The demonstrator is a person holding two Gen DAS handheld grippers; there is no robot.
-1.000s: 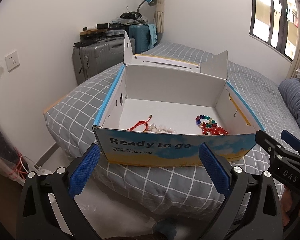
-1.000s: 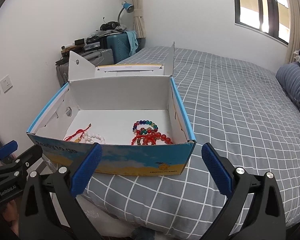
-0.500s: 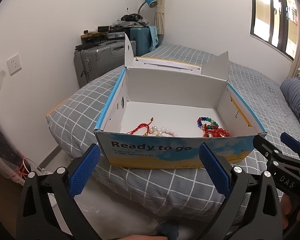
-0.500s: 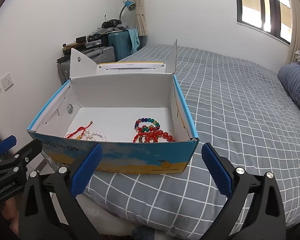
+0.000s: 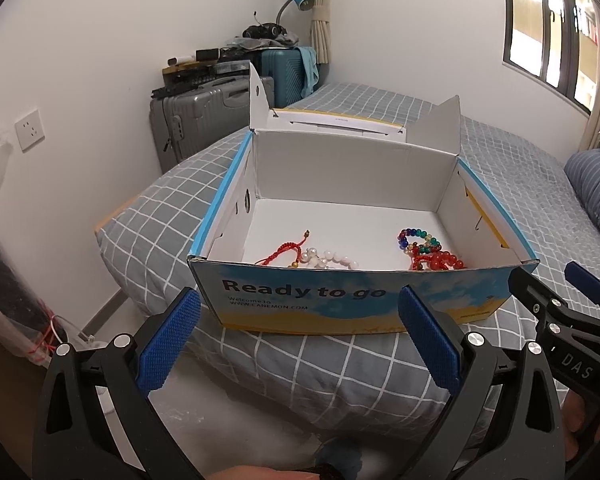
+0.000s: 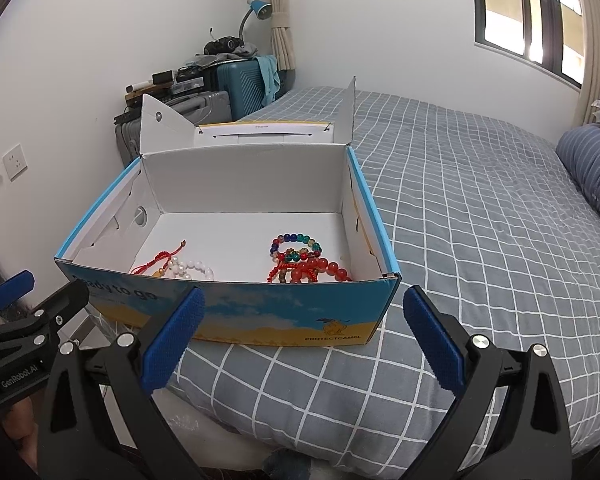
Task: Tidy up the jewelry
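Both views have risen, showing more of the box floor; left gripper and right gripper gape wide, empty. Descend over one bracelet, avoiding tangles.

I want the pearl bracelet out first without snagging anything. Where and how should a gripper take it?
Probably grip the pearl bracelet at its far-right beads, away from the red cord touching its left end. Come straight down: it lies flat against the box's front wall, blocking a frontal approach.

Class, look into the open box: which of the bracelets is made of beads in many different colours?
The multicoloured bead bracelet, a ring of blue, green, red and amber beads. It lies beside the all-red bead bracelet; the white bead bracelet lies apart, towards the box's other side.
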